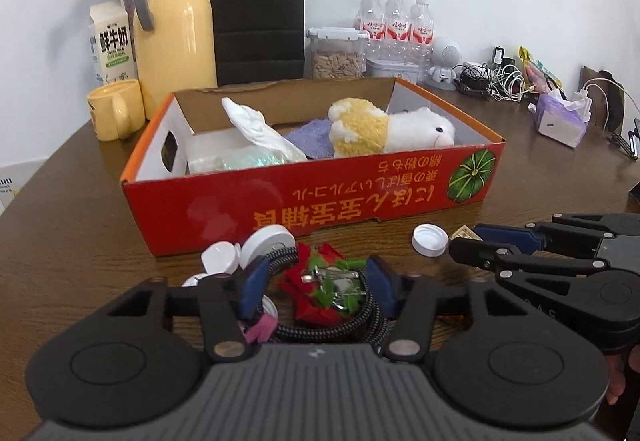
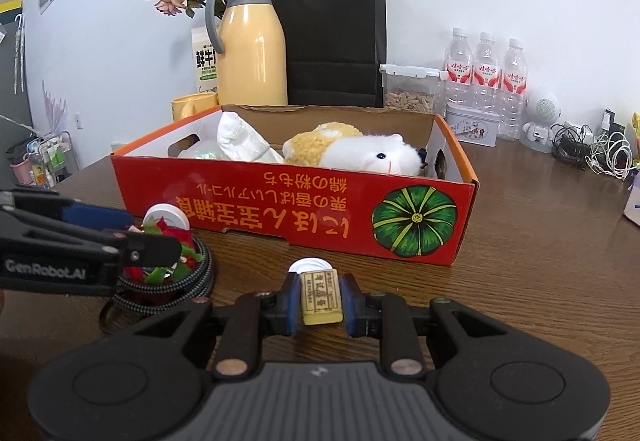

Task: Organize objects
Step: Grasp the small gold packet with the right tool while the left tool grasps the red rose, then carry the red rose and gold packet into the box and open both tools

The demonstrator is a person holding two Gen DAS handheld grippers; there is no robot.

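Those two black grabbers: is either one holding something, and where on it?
The right gripper pinches a small yellowish eraser by its two long sides. The left gripper straddles a red-and-green ornament; whether its pads grip it cannot be told.

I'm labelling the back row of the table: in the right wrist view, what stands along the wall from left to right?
Milk carton → yellow jug → black paper bag → seed container → three water bottles → small white robot figure → tangle of cables.
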